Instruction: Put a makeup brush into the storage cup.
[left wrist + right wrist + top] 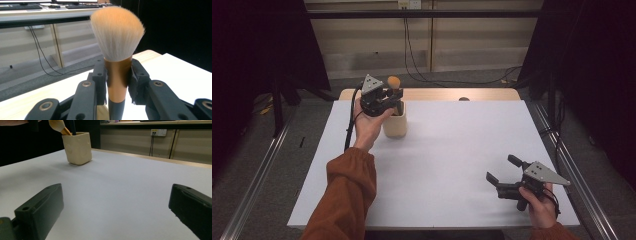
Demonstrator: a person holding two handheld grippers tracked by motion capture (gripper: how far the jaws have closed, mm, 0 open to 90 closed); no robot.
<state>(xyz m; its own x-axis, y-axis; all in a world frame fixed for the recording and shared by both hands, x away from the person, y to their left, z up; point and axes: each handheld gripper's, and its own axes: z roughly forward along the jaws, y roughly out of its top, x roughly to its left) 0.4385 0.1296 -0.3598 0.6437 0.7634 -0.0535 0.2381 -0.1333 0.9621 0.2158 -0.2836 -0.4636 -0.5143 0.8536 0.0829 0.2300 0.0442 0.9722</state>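
Left hand-held gripper (394,96) clamped on copper ferrule of fluffy peach-bristled makeup brush with dark handle (117,45), bristles up, held upright right over the cream ceramic square cup (395,123) at counter's far left; dark handle seems to dip into the cup, likely being placed in or pulled out, can't tell which. Right hand-held gripper (504,176) jaws wide apart, empty, parked low over white counter (452,150) near right, probably just waiting clear of the action
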